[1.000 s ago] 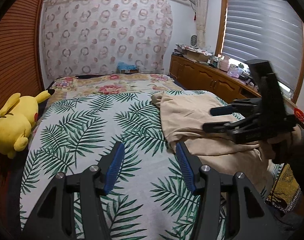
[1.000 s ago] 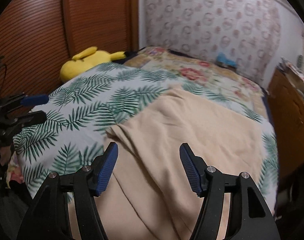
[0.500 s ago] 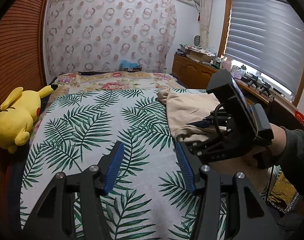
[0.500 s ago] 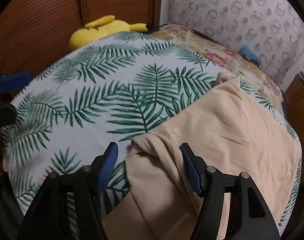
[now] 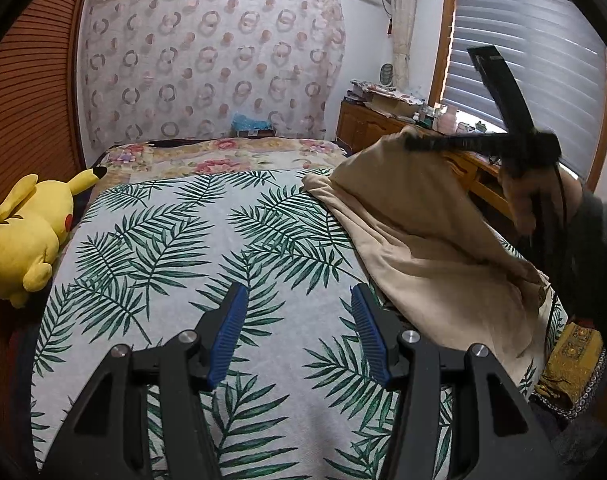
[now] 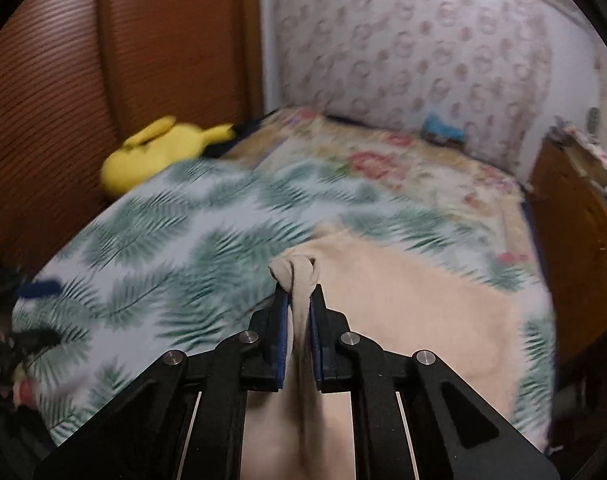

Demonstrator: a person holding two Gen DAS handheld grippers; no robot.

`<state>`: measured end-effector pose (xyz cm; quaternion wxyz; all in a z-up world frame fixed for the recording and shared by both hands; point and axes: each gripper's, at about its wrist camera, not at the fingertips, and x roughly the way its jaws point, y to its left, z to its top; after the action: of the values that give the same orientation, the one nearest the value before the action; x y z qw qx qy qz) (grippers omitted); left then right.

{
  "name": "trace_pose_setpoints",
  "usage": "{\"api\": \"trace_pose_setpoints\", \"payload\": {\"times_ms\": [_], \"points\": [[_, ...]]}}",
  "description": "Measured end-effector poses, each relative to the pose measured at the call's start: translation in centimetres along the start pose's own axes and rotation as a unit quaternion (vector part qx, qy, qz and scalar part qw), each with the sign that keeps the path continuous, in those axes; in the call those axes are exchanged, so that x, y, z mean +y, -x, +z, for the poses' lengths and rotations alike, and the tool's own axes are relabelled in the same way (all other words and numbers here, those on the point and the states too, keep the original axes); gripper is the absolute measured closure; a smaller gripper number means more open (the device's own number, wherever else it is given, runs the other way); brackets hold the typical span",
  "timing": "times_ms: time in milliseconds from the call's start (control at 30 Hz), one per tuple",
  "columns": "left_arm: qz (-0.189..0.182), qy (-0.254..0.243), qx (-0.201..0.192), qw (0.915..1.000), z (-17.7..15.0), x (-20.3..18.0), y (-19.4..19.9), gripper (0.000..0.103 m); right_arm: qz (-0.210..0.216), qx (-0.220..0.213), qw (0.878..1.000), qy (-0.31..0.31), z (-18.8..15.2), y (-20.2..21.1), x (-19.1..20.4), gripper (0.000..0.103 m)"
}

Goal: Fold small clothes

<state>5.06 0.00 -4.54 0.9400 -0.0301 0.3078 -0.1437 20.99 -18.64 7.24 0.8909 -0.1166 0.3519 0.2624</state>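
Right tongs (image 6: pixel 299 300) clamped tight on a bunched edge of the beige garment (image 6: pixel 415 312), lifted above the bed (image 5: pixel 175 240), rest of the soft, matte cloth draping down over the bed's right side. Left tongs (image 5: pixel 299 332) spread wide and holding nothing, low over the palm-leaf bedspread (image 5: pixel 223 248), just left of the garment's lower edge. Yellow plush toy (image 5: pixel 23 236) lying at the bed's left edge.
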Motion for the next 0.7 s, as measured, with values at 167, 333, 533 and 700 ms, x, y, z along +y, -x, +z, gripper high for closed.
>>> {"api": "trace_pose_setpoints", "payload": {"times_ms": [167, 333, 533, 700], "points": [[-0.004, -0.004, 0.005, 1.0000, -0.1, -0.4, -0.4, 0.050, -0.063, 0.002, 0.998, -0.007, 2.0, 0.3, -5.2, 0.096], [-0.010, -0.009, 0.012, 0.9998, -0.4, -1.0, -0.6, 0.050, -0.119, 0.025, 0.992, -0.020, 1.7, -1.2, -9.9, 0.096], [-0.016, -0.014, 0.021, 0.9995, -0.6, -1.6, -1.1, 0.050, -0.192, 0.065, 0.978, -0.053, -0.5, -3.1, -13.3, 0.081], [-0.026, -0.021, 0.023, 0.9992, -0.5, -2.4, -1.4, 0.050, -0.192, 0.056, 0.979, -0.045, -1.5, -0.5, -13.0, 0.060]]}}
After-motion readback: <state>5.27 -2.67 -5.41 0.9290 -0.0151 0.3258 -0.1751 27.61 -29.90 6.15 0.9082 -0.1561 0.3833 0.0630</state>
